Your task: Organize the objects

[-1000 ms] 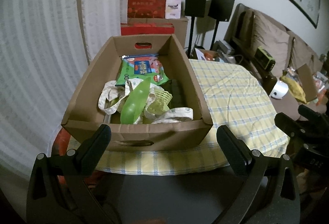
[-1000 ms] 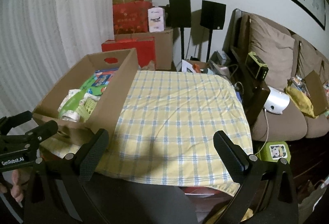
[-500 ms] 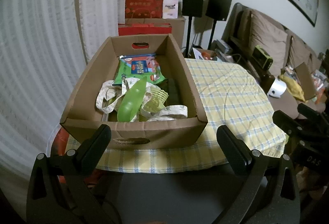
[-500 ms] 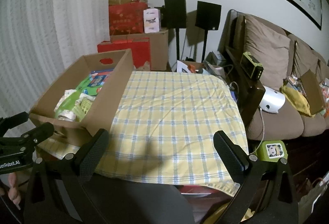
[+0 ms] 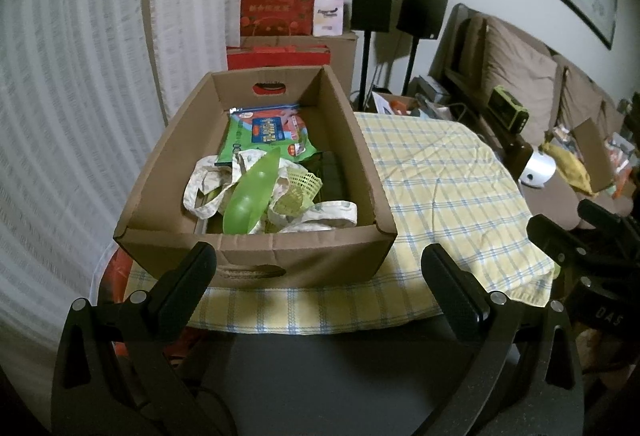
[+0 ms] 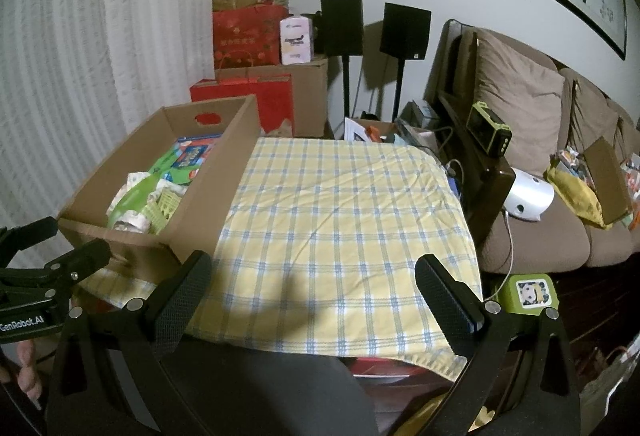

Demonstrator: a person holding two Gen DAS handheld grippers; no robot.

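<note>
Grippers first: left gripper (image 5: 318,268) spread wide, empty, held short of the table's near edge; right gripper (image 6: 314,278) likewise spread and empty, over the near edge of the checked cloth (image 6: 352,220). Cardboard box (image 5: 256,254) sits on the left part of the table, straight ahead of the left gripper, long axis running away from it. Box lies off to the left of the right gripper, so the left hand is nearer. Inside, near to far: patterned cloth straps (image 5: 204,192), green scoop (image 5: 250,196) lying lengthwise, mesh basket (image 5: 302,184), snack packet (image 5: 266,136) against the far wall. Versus a second ago: box looms slightly larger in left view; both views shifted a little; contents unmoved.
</note>
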